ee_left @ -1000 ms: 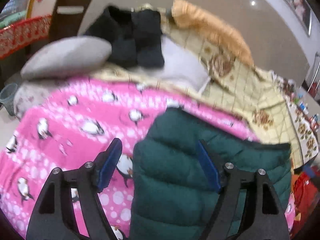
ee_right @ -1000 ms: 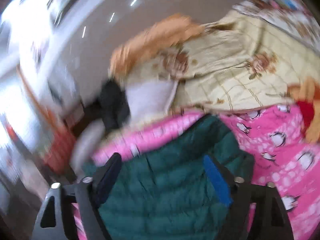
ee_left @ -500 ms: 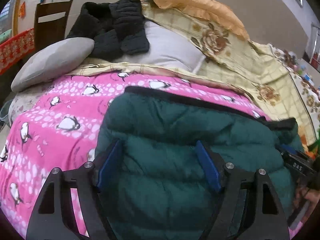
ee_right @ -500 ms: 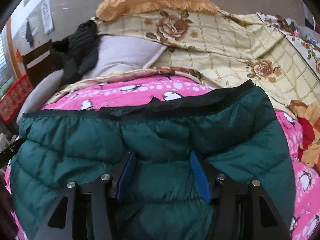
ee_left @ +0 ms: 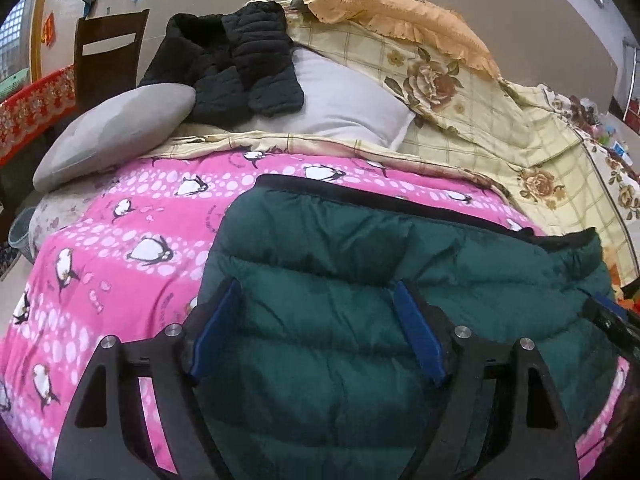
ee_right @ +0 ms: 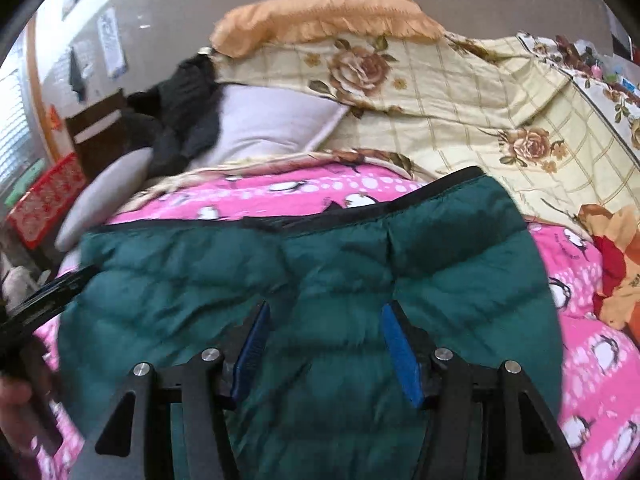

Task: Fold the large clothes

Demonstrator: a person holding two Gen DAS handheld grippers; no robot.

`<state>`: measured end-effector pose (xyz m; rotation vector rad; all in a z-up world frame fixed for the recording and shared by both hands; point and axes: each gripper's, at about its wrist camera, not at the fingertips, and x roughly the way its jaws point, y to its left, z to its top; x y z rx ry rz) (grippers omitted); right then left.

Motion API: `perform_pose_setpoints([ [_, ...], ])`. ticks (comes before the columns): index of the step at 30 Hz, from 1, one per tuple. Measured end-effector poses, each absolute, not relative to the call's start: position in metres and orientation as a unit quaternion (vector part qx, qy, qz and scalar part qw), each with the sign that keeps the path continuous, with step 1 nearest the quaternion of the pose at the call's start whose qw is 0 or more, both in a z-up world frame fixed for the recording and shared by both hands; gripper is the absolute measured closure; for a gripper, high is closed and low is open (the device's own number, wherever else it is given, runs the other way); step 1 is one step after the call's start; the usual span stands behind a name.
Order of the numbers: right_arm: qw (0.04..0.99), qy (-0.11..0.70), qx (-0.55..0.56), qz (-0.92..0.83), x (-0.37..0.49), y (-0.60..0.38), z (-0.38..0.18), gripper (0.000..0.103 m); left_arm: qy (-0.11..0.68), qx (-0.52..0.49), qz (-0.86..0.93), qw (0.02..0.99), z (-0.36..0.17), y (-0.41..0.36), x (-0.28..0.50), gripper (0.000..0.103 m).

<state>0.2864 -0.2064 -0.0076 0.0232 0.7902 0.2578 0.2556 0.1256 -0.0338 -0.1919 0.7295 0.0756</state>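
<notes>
A dark green puffer jacket (ee_left: 360, 288) lies folded on a pink penguin blanket (ee_left: 120, 240), its black-trimmed edge on the far side. It also fills the right wrist view (ee_right: 320, 272). My left gripper (ee_left: 316, 320) is open, its blue-padded fingers spread over the jacket's near left part. My right gripper (ee_right: 324, 332) is open over the jacket's near middle, fingers somewhat closer together, with padded fabric bulging between them. The right gripper's edge shows at the right of the left wrist view (ee_left: 612, 320); the left gripper shows at the left of the right wrist view (ee_right: 44, 296).
A black jacket (ee_left: 236, 64) lies on grey pillows (ee_left: 112, 128) at the far end of the bed. A yellow floral quilt (ee_left: 480, 120) and an orange pillow (ee_left: 392, 16) lie far right. A wooden chair (ee_left: 108, 52) and a red-covered table (ee_left: 32, 108) stand left.
Both grippers have come down and forward over the green jacket, which now fills the lower part of both views. The right gripper's fingers have narrowed.
</notes>
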Motion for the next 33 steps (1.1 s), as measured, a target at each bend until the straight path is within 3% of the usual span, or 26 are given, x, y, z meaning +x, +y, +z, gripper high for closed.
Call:
perform_pose_setpoints([
  [8,0.904,0.396,-0.022,0.158,0.23,-0.198,-0.003,0.041,0.343,-0.082,0.001,0.936,-0.018,0.098,0.214,0.024],
  [21,0.895,0.426,0.001,0.133,0.271,-0.202,-0.052,0.036,0.362,-0.035,0.023,0.931,-0.052,0.073,0.233,0.021],
  [28,0.894,0.424,0.013,0.145,0.259,-0.207,-0.04,0.035,0.374,-0.024,0.027,0.927,-0.054,0.073,0.232,0.019],
  [33,0.899,0.408,0.027,0.156,0.227,-0.227,-0.023,0.018,0.387,-0.039,0.015,0.921,-0.056,0.079,0.227,0.018],
])
